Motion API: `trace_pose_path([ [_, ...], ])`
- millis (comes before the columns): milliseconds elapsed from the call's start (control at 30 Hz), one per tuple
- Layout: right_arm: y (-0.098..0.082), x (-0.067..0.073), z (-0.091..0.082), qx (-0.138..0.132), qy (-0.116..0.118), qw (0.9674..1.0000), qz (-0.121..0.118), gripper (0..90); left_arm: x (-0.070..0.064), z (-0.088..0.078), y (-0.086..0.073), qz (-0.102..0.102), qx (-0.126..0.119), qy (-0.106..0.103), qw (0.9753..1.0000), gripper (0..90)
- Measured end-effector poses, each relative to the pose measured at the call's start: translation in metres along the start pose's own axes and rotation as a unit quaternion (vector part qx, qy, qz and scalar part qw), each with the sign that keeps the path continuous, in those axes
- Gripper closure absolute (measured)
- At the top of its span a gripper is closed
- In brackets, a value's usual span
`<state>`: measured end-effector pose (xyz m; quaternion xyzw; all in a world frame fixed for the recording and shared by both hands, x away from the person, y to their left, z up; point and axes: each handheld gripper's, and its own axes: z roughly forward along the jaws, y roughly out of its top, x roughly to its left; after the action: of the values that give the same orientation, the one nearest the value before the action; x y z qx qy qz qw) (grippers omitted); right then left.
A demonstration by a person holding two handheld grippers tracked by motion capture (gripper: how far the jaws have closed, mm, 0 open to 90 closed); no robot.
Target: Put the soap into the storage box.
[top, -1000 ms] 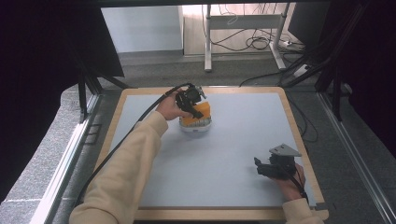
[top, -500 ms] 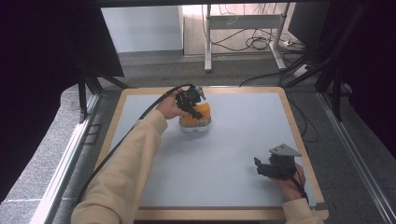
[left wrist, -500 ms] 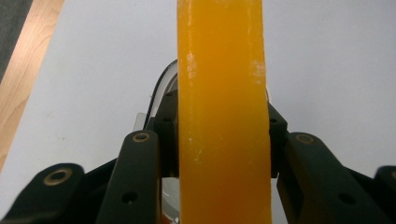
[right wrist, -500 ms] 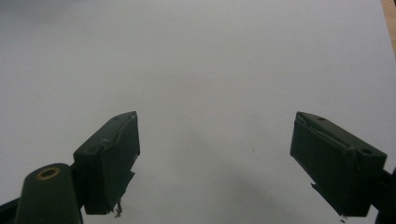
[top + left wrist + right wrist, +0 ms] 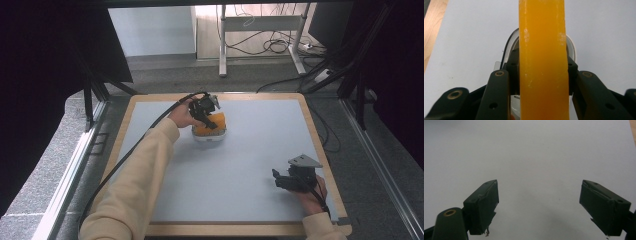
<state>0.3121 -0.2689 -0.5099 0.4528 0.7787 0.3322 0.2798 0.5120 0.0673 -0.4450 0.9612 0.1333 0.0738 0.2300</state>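
An orange slab [image 5: 214,123] stands on edge in a white dish [image 5: 209,136] at the far middle-left of the table. My left gripper [image 5: 206,109] is over it from the left and shut on it. In the left gripper view the orange slab [image 5: 542,50] runs upright between the two black jaws of the left gripper [image 5: 541,71], which press on both of its sides. The white dish [image 5: 572,47] shows behind and under it. My right gripper [image 5: 278,180] rests low at the near right, open, and in the right gripper view the right gripper [image 5: 540,203] has bare mat between its jaws.
A pale grey mat [image 5: 260,150] covers a board with a wooden rim [image 5: 320,145]. A black cable [image 5: 150,130] trails from the left gripper along the sleeve. Dark frame posts stand at both sides, and cables lie on the floor beyond the table.
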Motion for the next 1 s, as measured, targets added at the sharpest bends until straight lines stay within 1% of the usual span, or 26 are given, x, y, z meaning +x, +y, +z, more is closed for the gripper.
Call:
trace_pose_path([
  [200,0.0,0.0,0.0,0.001,0.001,1.0,0.0,16.1,0.003,0.004,-0.003,-0.004,0.004,0.005,1.0,61.8],
  [267,0.0,0.0,0.001,0.001,0.001,1.0,-0.001,16.1,0.003,0.006,-0.005,-0.001,0.008,0.005,1.0,61.8],
  [333,0.0,0.0,0.001,0.001,0.001,1.0,-0.001,16.1,0.003,0.007,-0.005,-0.002,0.003,0.004,1.0,61.3],
  [433,0.0,0.0,0.001,0.001,0.001,1.0,-0.002,16.1,0.003,0.004,-0.005,-0.002,-0.006,0.012,0.9999,60.3],
  [567,0.0,0.001,0.001,0.002,0.001,1.0,-0.003,16.1,0.004,-0.008,-0.003,-0.001,-0.032,0.041,0.9986,51.4],
  [667,0.0,0.001,0.001,0.002,0.001,1.0,-0.003,16.1,0.003,-0.017,-0.002,-0.006,-0.049,0.068,0.9965,42.4],
  [733,0.0,0.001,0.001,0.001,0.001,1.0,-0.004,16.1,0.003,-0.023,-0.002,-0.007,-0.056,0.078,0.9954,39.9],
  [800,0.0,0.001,0.001,0.001,0.002,1.0,-0.004,16.1,0.002,-0.027,-0.001,-0.008,-0.062,0.084,0.9946,37.9],
  [900,0.0,0.001,0.001,0.001,0.002,1.0,-0.004,16.1,-0.003,-0.032,-0.001,-0.014,-0.069,0.085,0.9939,35.4],
  [933,0.0,0.001,0.001,0.001,0.002,1.0,-0.005,16.1,-0.004,-0.033,-0.002,-0.017,-0.072,0.084,0.9937,34.8],
  [1000,0.0,0.001,0.001,0.001,0.002,1.0,-0.005,16.1,-0.007,-0.035,-0.002,-0.022,-0.067,0.081,0.9942,33.3],
])
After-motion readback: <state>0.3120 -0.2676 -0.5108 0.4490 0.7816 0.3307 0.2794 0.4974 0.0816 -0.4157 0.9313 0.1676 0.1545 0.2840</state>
